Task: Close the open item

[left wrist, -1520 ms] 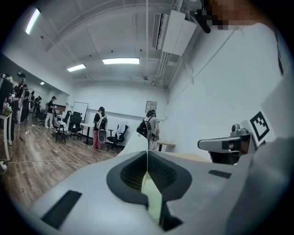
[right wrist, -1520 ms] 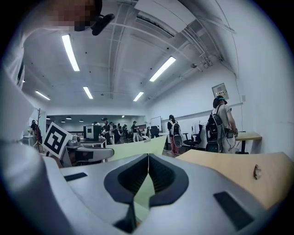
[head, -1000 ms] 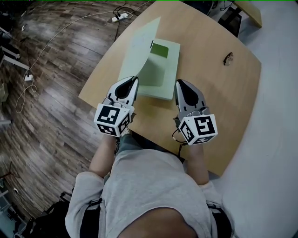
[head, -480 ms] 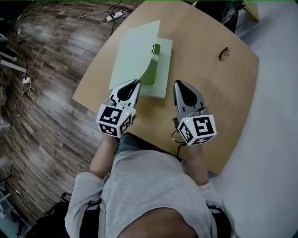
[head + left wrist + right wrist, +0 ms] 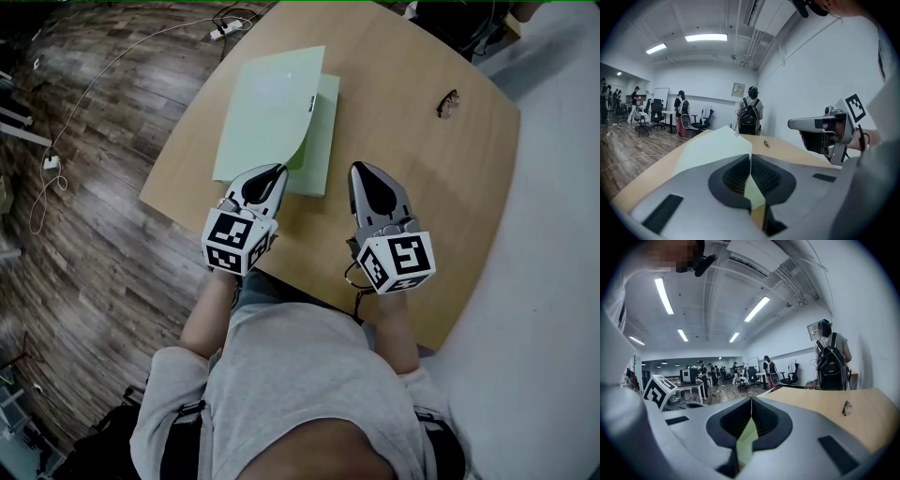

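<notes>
A pale green folder lies on the wooden table (image 5: 412,169). Its cover (image 5: 267,103) hangs low over the base (image 5: 323,141), with a small gap still showing along the right edge. My left gripper (image 5: 275,171) is shut on the cover's near corner. In the left gripper view the cover (image 5: 715,150) runs straight into the shut jaw tips (image 5: 750,157). My right gripper (image 5: 360,171) is shut and holds nothing, hovering just right of the folder's near end. In the right gripper view its jaws (image 5: 751,401) stand together, with pale green showing behind them.
A small dark object (image 5: 448,101) lies on the table at the far right. Cables and a power strip (image 5: 225,34) run over the wooden floor to the left. In the gripper views people with backpacks (image 5: 750,112) and office chairs stand beyond the table.
The cover has come down from a steep tilt to almost flat, hiding the darker green inside. My left gripper has sunk with it. The right gripper shifted only slightly.
</notes>
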Tool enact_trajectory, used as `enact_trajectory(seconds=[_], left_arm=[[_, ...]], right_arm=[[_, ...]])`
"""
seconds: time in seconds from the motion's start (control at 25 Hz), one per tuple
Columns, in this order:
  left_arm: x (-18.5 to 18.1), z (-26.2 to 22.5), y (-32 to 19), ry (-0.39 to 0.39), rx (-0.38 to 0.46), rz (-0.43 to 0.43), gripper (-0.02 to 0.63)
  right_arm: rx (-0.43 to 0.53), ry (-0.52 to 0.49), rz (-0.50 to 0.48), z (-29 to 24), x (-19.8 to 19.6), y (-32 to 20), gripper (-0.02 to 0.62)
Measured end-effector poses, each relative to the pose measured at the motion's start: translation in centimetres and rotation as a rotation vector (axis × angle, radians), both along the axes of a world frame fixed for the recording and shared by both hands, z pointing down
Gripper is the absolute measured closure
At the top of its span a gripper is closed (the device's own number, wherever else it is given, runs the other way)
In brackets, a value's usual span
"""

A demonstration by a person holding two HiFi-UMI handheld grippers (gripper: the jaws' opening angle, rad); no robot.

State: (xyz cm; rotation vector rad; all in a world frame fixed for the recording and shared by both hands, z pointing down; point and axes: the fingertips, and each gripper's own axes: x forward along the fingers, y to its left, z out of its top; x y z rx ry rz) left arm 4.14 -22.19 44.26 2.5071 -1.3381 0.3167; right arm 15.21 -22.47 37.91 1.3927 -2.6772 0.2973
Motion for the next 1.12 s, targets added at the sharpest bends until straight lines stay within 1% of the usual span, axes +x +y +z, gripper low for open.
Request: enact_trajectory(seconds=[0.4,0.64,0.92,1.12], left_arm=[[2.5,2.8,0.0,-0.040,-0.053,0.032,0.588],[3.8,4.5,-0.2,-0.084,-0.075,0.045,0.588],[4.6,6.2,-0.5,-0.159,-0.105,0.061,0.588],[5.3,7.5,-0.7,-0.233,-0.119,0.075,0.586]], right_arm=[[-0.016,-0.005,0.011,0.9,1.9,0.0,0.584],[-0.025,-0.009,0.018,1.5,3.2,-0.1,0.584],[-0.032,-0.011,0.024,1.7,4.0,-0.6,0.584],[-0.038,-0.016,0.027,2.0,4.5,-0.9,0.584]])
